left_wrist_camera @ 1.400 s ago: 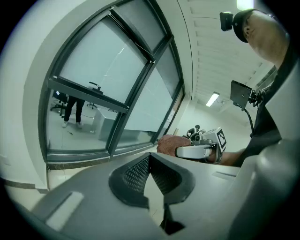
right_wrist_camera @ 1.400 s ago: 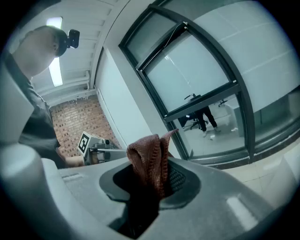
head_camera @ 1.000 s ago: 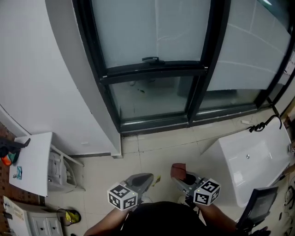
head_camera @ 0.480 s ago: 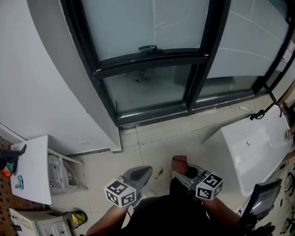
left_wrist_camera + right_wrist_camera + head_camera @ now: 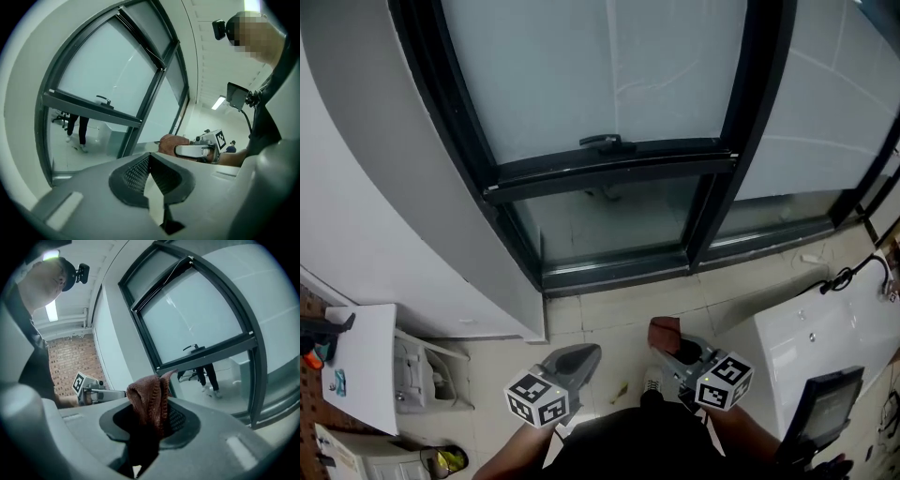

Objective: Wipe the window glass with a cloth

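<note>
**Cloth gripped, window glass not yet touched**

The right gripper has its jaws closed on a reddish-brown cloth. The cloth bunches up between the dark pads and stands above them in a folded peak. The left gripper carries nothing: its jaws are drawn together, the pads meeting at the tip with only a pale sliver of gap below them.

In the head view both grippers are low in the picture, close to the person's body and above a pale tiled floor. They point toward the window, the left one beside the right, the two a little apart. Neither touches the window.

The window glass is ahead of and above the grippers, well apart from the cloth. It is a large frosted upper pane set in a dark frame. A dark handle sits on the crossbar at the bottom of this pane. Below the crossbar is a smaller clear pane, and the right gripper view shows a person's legs through it. A second glazed section continues to the right of the dark upright.

A plain white wall runs along the left of the window. At the right edge of the head view is a white counter with a black cable lying at its far end.
</note>
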Available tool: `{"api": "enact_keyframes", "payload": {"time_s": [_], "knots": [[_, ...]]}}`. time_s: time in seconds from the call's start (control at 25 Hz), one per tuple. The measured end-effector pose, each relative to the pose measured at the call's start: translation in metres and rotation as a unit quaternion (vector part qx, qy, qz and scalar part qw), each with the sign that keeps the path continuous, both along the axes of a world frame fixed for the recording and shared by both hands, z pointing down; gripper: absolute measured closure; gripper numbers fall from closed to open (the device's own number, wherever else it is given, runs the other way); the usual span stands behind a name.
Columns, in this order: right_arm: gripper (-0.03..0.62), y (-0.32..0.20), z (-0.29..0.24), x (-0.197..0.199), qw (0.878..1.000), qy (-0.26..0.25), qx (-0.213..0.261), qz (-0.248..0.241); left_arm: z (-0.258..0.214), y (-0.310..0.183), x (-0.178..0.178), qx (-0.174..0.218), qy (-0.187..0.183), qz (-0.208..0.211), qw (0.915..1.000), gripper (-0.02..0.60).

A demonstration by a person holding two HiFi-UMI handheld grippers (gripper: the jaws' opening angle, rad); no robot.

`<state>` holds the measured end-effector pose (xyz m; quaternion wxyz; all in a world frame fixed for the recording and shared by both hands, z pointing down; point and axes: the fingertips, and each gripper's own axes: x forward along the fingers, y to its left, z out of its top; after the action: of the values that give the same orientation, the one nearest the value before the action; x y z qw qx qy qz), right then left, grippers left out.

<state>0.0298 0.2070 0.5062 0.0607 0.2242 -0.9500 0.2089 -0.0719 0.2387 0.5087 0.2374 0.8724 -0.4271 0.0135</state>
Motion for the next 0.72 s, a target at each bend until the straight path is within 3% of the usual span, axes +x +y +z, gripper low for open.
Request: {"api": "enact_keyframes", "payload": {"time_s": [0.36,0.52,0.72], "knots": [[0.507,-0.146,-0.039,0.045,0.997,-0.01,0.065,-0.036,-0.039,-0.143,0.043,0.035,-0.004,-0.052,0.998,0.566],[0.507,-0.18,-0.033,0.051,0.998,-0.015,0.049,-0.029,-0.036,-0.168,0.051,0.023,-0.005,-0.051,0.9984,0.566],[0.507,-0.225,-0.021,0.049,0.999,-0.006,0.04,-0.008,-0.024,-0.21,0.029,0.009,-0.005,-0.06,0.9981,0.566]]}}
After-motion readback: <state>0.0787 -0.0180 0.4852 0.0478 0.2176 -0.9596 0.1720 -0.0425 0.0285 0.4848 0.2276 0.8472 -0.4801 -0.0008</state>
